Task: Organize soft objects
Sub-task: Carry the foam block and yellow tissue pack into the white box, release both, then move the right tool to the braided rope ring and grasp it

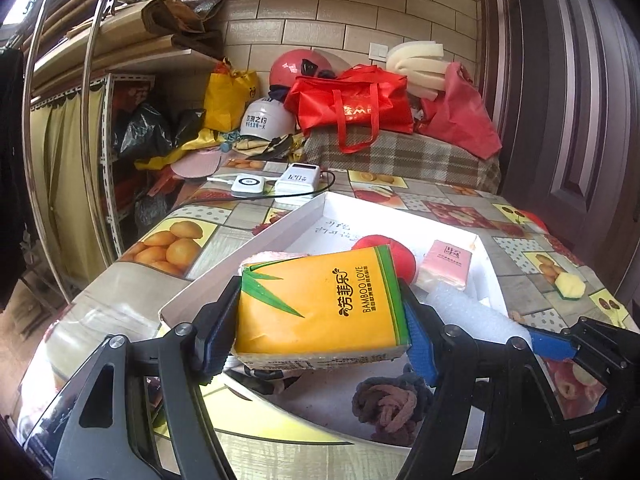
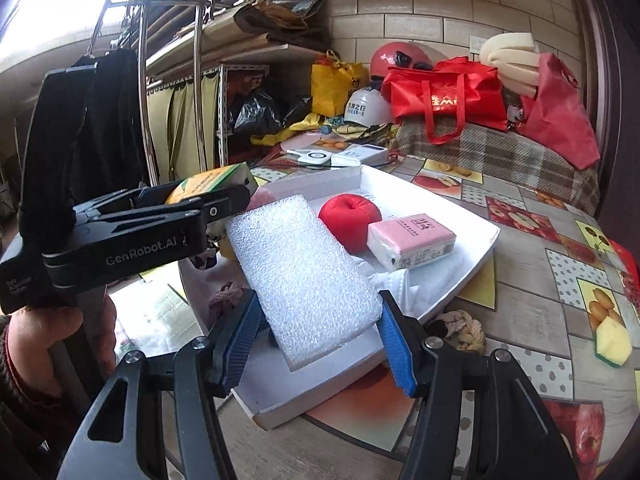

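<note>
The left gripper (image 1: 320,320) clamps a yellow paper tissue pack (image 1: 324,300) above the near edge of a shallow white cardboard tray (image 2: 472,256); just right of it, the right gripper (image 2: 316,336) clamps a white foam block (image 2: 304,276), tilted over that tray.

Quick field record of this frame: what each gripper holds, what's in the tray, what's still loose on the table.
left gripper: shut on yellow tissue pack, held above the tray
right gripper: shut on white foam block, over the tray
white tray: holds red plush apple, pink tissue pack
loose on table: yellow sponge, cream knotted rope, brown knotted rope
</note>
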Available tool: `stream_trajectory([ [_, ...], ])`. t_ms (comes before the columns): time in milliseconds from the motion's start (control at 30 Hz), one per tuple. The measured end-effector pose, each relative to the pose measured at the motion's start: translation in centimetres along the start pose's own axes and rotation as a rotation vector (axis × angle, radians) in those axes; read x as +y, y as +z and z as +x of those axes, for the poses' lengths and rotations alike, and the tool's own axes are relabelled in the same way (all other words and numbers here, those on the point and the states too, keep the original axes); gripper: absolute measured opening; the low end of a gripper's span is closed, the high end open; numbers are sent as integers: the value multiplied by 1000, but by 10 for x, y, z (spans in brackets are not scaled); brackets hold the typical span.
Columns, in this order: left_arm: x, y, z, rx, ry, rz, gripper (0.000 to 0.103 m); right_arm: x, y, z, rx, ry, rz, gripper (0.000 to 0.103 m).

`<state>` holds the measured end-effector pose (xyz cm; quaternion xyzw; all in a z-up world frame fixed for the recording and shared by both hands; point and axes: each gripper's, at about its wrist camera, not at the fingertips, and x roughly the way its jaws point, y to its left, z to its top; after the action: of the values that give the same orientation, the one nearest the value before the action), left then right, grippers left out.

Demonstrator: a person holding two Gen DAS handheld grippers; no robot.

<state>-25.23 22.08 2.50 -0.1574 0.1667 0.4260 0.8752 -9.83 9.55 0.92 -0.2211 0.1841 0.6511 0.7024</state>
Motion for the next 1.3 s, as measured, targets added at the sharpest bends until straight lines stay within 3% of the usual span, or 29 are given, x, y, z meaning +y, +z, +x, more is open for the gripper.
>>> stream_trajectory([
  [133, 7, 3, 11, 38, -7, -26, 73, 1, 0, 20, 103, 13, -11, 58],
  [333, 4, 8, 31, 99, -14, 3, 73, -1, 3, 36, 152, 8, -10, 58],
  [500, 2, 13, 42, 98, -5, 17, 73, -9, 7, 42, 147, -42, 37, 58],
  [700, 11, 24, 66, 99, 14, -45, 73, -20, 12, 47, 134, -68, 100, 58],
  [967, 13, 28, 70, 79, 0, -84, 75, -26, 13, 46, 116, -67, 161, 59],
  [1067, 18, 27, 67, 72, 16, -114, 81, -21, 14, 46, 115, -78, 140, 73],
  [1100, 20, 27, 64, 63, 22, -126, 82, -19, 15, 44, 102, -85, 129, 84],
  [1167, 24, 26, 58, 36, 36, -145, 91, -18, 15, 40, 79, -107, 120, 86],
  [1200, 25, 25, 55, 21, 42, -152, 103, -19, 15, 38, 71, -110, 125, 87],
  [1300, 26, 23, 46, -18, 48, -159, 103, -28, 14, 36, 59, -110, 167, 90],
])
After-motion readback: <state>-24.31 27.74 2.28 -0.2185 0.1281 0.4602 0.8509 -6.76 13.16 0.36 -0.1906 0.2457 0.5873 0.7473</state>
